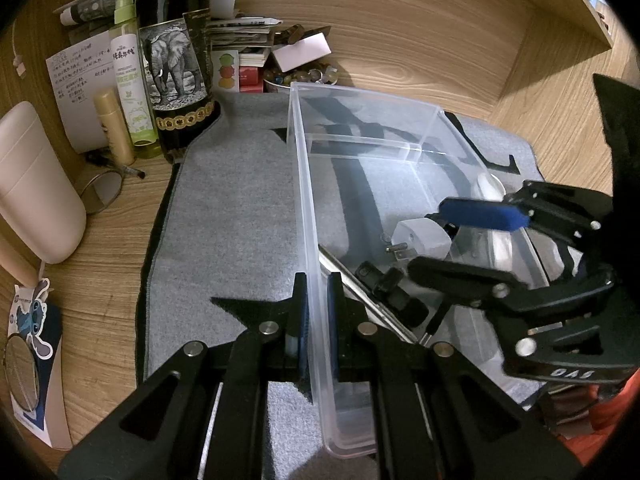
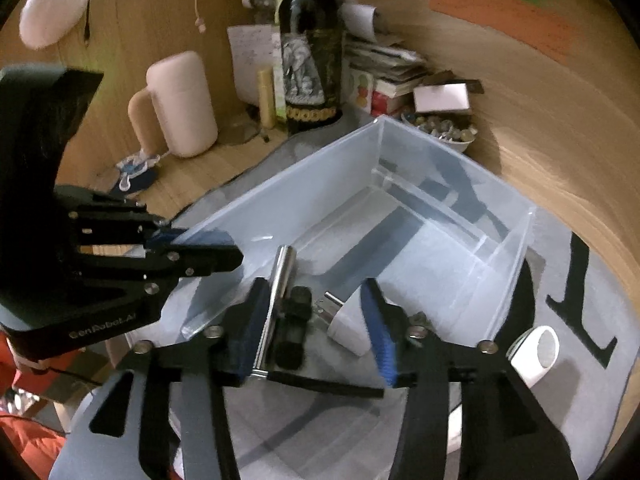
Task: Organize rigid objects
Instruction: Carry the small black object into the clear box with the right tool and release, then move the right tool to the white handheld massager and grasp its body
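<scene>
Left wrist: left gripper (image 1: 318, 312) clamps bin wall (image 1: 310, 240); right gripper (image 2: 316, 332) part open (pads clear of white plug (image 2: 348, 330)).

- Both views are dim and warm-toned; the wooden tabletop (image 1: 420, 36) glows orange-brown.
- Fisheye bending is strong: straight edges curve, and black vignette fills the corners, heaviest at 7 and 5 o'clock.
- The clear bin (image 1: 308, 208) catches pale glare along its rim and floor.
- Hard dark shadows cross the grey mat (image 1: 232, 208).
- In the right wrist view, the wood at 3 o'clock is smeared.
</scene>
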